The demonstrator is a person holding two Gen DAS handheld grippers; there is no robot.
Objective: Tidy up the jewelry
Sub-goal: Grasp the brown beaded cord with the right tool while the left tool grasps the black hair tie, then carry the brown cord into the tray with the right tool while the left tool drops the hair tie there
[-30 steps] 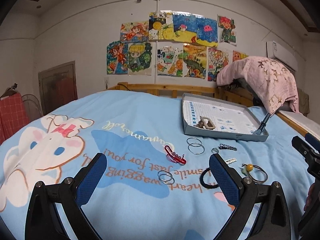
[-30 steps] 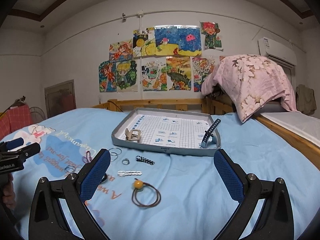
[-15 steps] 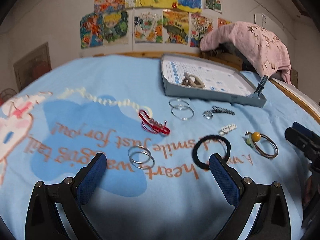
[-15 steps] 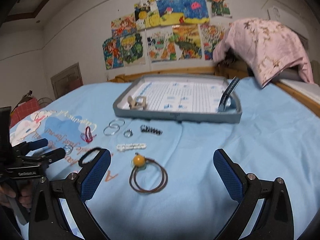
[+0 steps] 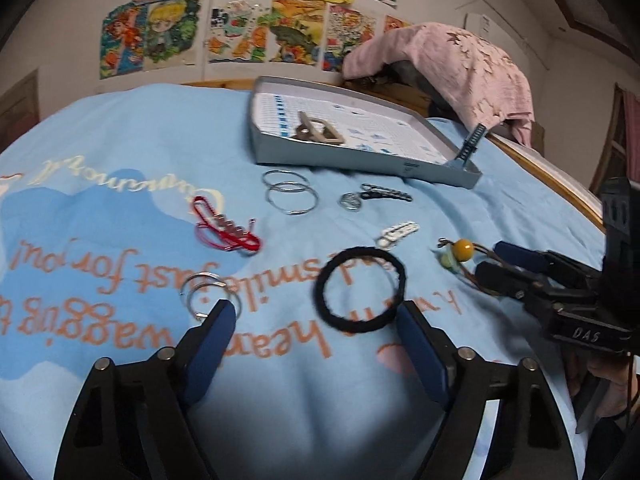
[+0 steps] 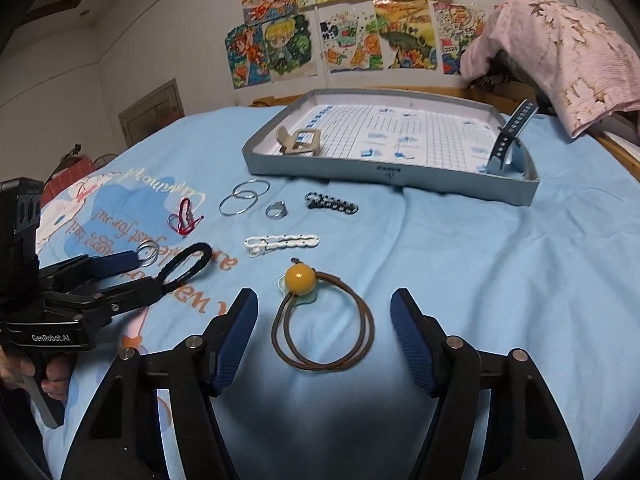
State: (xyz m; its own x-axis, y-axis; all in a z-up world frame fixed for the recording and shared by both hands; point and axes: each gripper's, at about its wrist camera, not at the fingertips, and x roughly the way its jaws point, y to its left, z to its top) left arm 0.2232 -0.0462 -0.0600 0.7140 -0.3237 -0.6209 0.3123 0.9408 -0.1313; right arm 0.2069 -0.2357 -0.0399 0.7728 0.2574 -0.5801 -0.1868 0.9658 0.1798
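nearest the right wrist camera, closing the right gripper around the brown cord loop with the yellow bead, jaws half-wide and pads not yet touching the cord, bracketing it flat on the blue bedsheet for what looks like a clean pinch; just beside, to the left, narrowing the left gripper over the black hair tie, one pad nearing the small pair of silver rings, gripping nothing yet; farther out, lying loose and apart, probably spread for sorting: white clip, red string bracelet, silver ring, black chain, two silver hoops; farthest back, waiting as the likely destination, grey tray already holding a beige buckle and a blue strap propped against the far-right corner
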